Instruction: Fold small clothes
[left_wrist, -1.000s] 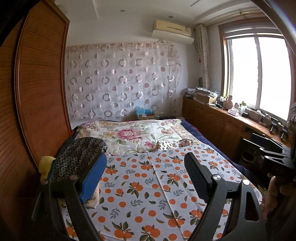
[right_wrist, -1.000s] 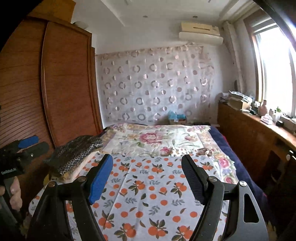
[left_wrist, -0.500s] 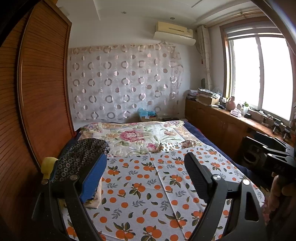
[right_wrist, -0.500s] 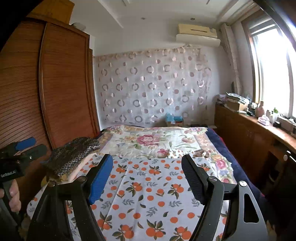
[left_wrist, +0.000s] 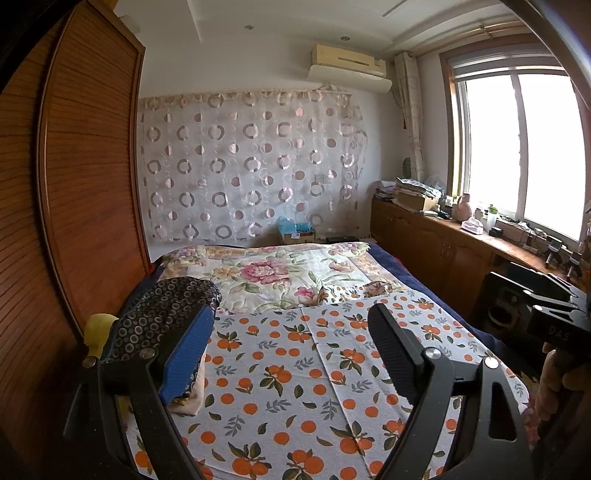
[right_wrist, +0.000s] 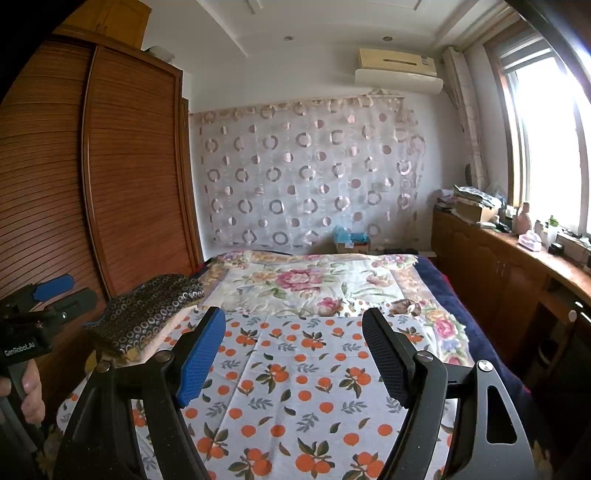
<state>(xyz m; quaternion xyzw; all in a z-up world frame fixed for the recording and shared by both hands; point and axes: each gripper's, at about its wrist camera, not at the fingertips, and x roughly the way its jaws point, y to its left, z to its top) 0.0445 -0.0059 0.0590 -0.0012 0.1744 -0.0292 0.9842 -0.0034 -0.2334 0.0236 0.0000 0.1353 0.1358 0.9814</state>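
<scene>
Left wrist view: left gripper (left_wrist: 291, 350) spread wide, nothing between the jaws, held above the orange-print cloth (left_wrist: 295, 387) and not touching it. Right wrist view: right gripper (right_wrist: 293, 354) also spread and empty, hovering over the same cloth (right_wrist: 295, 398). Each tool shows at the edge of the other's view, gripped by a hand (right_wrist: 31, 391).

Orange-print cloth lies flat and smooth on the bed, with a crease line running down its middle; can't tell if it is a garment to fold or just a work surface. At the left edge of the bed, beside the wardrobe (left_wrist: 85, 192), sits a stack: dark ring-patterned garment (left_wrist: 166, 310) on top, pale pieces under it, looks folded. Floral quilt (left_wrist: 266, 273) covers the far half of the bed.

Judgement: some folding looks done, given the stack. No loose small garment visible within reach. Neither tool is engaged, so either a pause between items or the end.
</scene>
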